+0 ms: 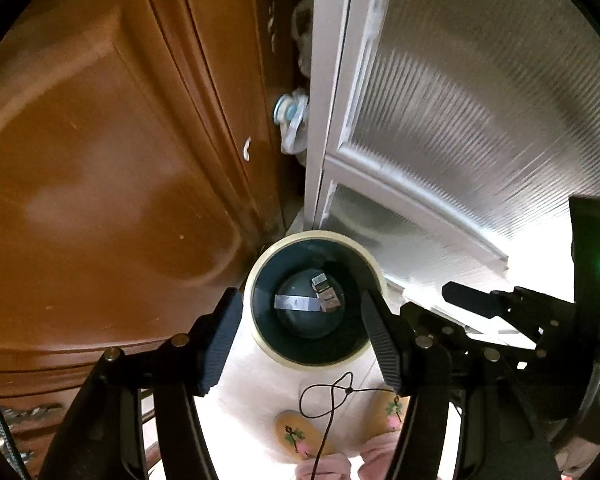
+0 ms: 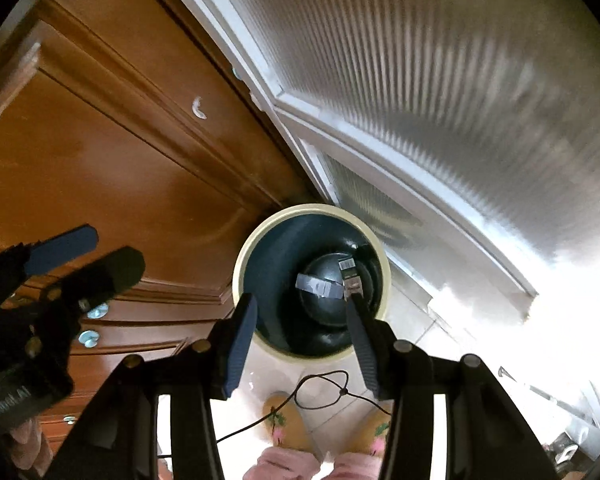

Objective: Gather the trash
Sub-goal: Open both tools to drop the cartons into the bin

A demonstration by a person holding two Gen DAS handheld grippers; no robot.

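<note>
A round trash bin (image 1: 260,344) with a cream rim and dark inside stands on the floor below both grippers; it also shows in the right wrist view (image 2: 239,264). Flat grey and small boxy pieces of trash (image 1: 300,302) lie at its bottom, also seen in the right wrist view (image 2: 318,286). My left gripper (image 1: 300,340) is open and empty above the bin. My right gripper (image 2: 300,340) is open and empty above the bin too. The right gripper shows at the right of the left view (image 1: 472,304), the left gripper at the left of the right view (image 2: 84,256).
A brown wooden cabinet (image 1: 100,160) stands left of the bin, a white-framed ribbed glass door (image 1: 460,120) to its right. The person's yellow flowered slippers (image 1: 296,434) stand on the pale tiled floor just before the bin. A thin black cord (image 1: 332,396) hangs between the fingers.
</note>
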